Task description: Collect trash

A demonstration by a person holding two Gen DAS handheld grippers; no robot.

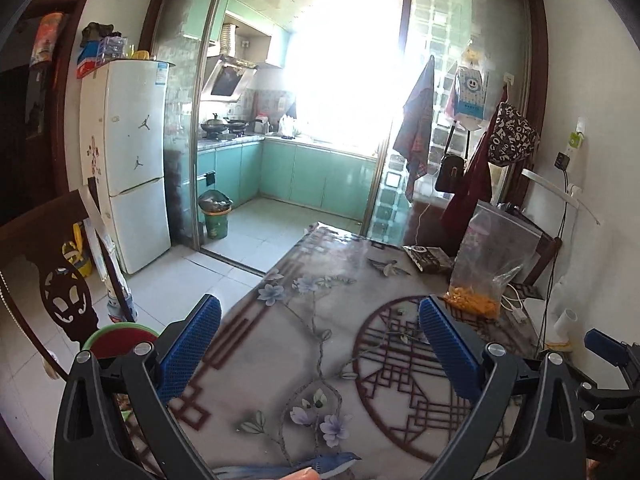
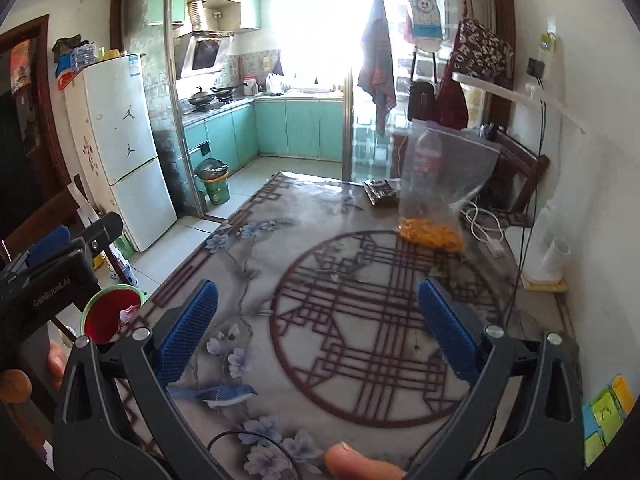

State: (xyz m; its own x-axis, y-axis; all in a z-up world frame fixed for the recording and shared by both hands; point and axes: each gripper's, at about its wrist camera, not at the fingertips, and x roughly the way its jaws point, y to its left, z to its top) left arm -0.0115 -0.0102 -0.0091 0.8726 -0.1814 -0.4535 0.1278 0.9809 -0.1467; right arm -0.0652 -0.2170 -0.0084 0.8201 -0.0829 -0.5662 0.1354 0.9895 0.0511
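Both claws wide open, nothing between the pads. Left claw (image 1: 320,344) hovering over the near-left part of the surface (image 1: 304,320), right claw (image 2: 318,332) over the round lattice print in the middle.

Not much trash left up here, by the look of it. Best candidate: dark wrapper (image 2: 382,191) lying flat toward the far right edge, just behind a clear plastic bag (image 2: 436,192) with orange bits pooled in the bottom. Could be snacks rather than trash, hard to call. From either claw, wrapper sits ahead and to the right, past the bag; long side roughly across the view.

Right claw looks nearer and better lined up, so probably its job. Left one would have to cross over.

Red bin with green rim (image 2: 110,312) down off the left edge of the surface, beside the left claw, some pale scrap already inside. So likely: grab right, carry left. Bag standing in the way, easy to knock.
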